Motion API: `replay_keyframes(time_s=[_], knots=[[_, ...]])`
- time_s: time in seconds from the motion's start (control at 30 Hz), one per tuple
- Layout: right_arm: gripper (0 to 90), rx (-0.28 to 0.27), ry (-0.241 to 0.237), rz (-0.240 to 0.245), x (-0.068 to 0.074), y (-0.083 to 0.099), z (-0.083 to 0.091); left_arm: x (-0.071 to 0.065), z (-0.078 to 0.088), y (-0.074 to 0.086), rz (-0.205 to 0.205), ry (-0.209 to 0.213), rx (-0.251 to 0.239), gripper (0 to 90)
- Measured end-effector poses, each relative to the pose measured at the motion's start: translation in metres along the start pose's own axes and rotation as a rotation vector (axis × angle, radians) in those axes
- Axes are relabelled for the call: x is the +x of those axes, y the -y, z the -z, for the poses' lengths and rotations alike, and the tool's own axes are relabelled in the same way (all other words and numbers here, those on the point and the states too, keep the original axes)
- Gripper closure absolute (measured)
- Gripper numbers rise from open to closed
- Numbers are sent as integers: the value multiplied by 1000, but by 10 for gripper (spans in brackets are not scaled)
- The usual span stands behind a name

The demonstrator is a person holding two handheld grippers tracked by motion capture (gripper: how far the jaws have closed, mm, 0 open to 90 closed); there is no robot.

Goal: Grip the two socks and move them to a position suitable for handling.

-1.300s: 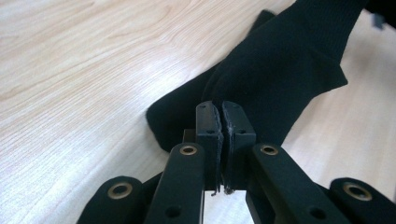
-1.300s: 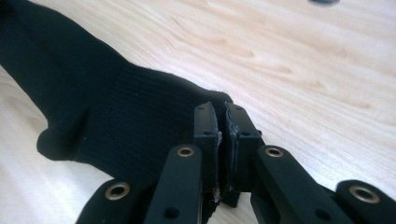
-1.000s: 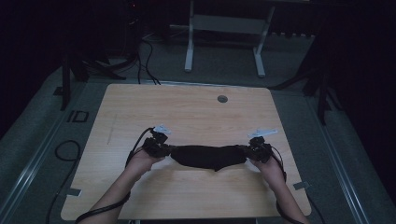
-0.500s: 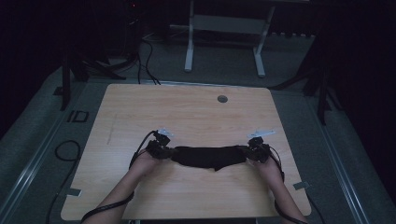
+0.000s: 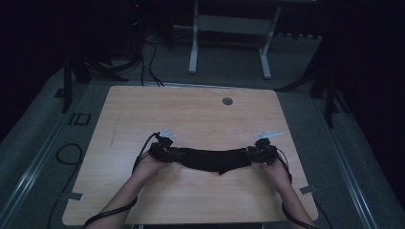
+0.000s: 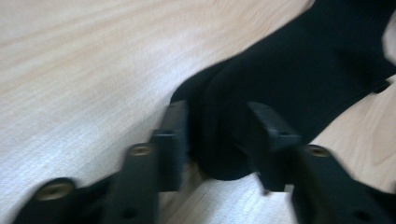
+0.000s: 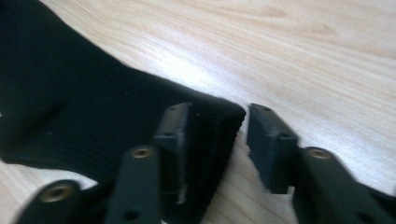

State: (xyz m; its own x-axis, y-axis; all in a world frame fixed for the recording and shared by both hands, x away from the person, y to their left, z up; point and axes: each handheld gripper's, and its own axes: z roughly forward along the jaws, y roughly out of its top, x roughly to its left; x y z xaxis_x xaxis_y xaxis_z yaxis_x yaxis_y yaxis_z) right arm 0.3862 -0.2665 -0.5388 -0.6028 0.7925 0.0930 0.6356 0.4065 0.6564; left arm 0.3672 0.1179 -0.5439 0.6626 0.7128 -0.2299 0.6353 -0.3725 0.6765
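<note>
Black cloth (image 5: 213, 160) stretched flat on table (image 5: 191, 114), a gripper at each end, both letting go.

Cloth lies on the near half of the table, well toward the person from the round grommet hole (image 5: 227, 101), running side to side. Left gripper (image 5: 165, 151) sits at the cloth's left end, right gripper (image 5: 260, 151) at its right end, a hand behind each. Left gripper view: jaws have just been opening, now apart, folded cloth end (image 6: 280, 79) bulging between them, one pad looks just touching it, no squeeze. Right gripper view: jaws have also just been opening, cloth edge (image 7: 107, 126) between them against one pad, clear gap with bare wood to the other pad. Cloth rests on the tabletop, not lifted.
</note>
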Motion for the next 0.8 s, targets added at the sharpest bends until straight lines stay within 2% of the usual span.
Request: replay_keyframes(time_s=[0.07, 0.17, 0.2, 0.27, 0.3, 0.33, 0.37, 0.43, 0.5, 0.57, 0.73, 0.8], knots=[[483, -8, -2, 8, 0, -2, 4, -1, 7, -2, 3, -13, -22, 395], [379, -15, -5, 11, -2, -5, 9, -3, 16, -3, 9, -6, -55, 249], [364, -22, -8, 13, -2, -5, 11, -4, 19, -3, 7, -6, -71, 239], [297, -36, -26, 8, -1, -6, 13, -6, 22, -2, -3, -16, -74, 144], [266, -45, -34, 3, -1, -7, 14, -8, 24, 0, -13, -32, -84, 138], [194, -47, -47, 24, 1, -6, 15, -8, 26, 0, -20, -41, -89, 138], [164, -49, -48, 36, 2, -7, 16, -10, 27, 2, -25, -58, -97, 130], [160, -72, -61, 30, 4, -7, 18, -11, 30, 4, -31, -75, -116, 90], [136, -76, -57, 54, 6, -6, 19, -12, 34, 6, -40, -99, -131, 88], [133, -85, -58, 57, 7, -6, 20, -13, 37, 10, -55, -130, -140, 88], [125, -109, -43, 44, 5, -2, 22, -9, 42, 24, -36, -163, -162, 88], [125, -129, -41, 30, 3, 0, 25, -6, 45, 30, -27, -165, -166, 89]])
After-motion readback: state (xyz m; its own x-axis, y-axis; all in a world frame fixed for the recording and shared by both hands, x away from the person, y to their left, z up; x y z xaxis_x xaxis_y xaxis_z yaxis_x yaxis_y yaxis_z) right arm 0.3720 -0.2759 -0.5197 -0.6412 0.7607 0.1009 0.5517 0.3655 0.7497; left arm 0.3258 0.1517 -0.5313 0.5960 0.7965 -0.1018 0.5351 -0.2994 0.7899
